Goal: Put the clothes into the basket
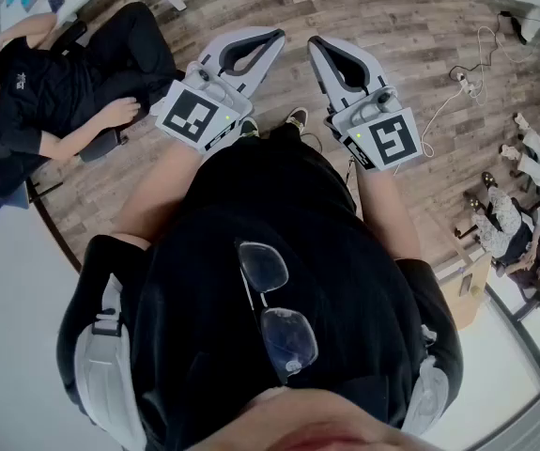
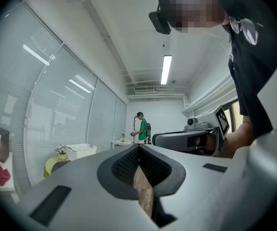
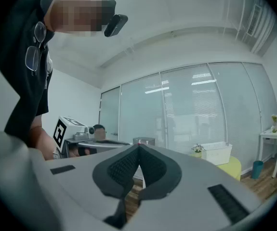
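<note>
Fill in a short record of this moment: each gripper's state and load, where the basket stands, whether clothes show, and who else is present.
Left gripper: shut, nothing between the jaws
Right gripper: shut, nothing between the jaws
Basket: white, on a yellow-green table
Clothes: none in view
Others: a seated person; a standing person in a green top

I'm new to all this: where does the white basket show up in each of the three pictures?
Head view: not in it.
Left gripper view: white basket low at left, on the yellow-green table.
Right gripper view: white basket right of centre, on that table.
Shared landmark: the small potted plant beside the basket.
</note>
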The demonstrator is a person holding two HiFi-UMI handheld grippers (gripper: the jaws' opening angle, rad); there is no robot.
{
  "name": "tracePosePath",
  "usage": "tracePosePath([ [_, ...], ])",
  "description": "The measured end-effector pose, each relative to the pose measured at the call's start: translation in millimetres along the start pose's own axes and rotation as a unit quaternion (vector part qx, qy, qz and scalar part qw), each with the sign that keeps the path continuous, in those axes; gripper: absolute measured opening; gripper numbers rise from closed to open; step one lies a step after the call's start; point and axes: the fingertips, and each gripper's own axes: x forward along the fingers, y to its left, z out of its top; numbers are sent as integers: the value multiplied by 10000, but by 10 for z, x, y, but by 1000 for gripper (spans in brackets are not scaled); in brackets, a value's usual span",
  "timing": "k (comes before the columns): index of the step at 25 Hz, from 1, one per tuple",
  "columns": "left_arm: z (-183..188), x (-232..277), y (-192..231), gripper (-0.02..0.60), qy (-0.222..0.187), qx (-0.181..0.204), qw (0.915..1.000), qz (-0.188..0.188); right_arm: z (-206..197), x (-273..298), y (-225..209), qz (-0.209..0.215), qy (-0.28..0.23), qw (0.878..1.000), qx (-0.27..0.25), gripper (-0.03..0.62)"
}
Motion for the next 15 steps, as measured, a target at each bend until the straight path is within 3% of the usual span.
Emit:
tracePosePath([
  [7,-31,-246,52,9,-30,-49,10000,-49,-8,67,193,-174,27,9998,27,25],
  [15,-45,-15,189,9,-11,-43,10000,46,-24,41,-193,-317,-33,9995,63,26],
])
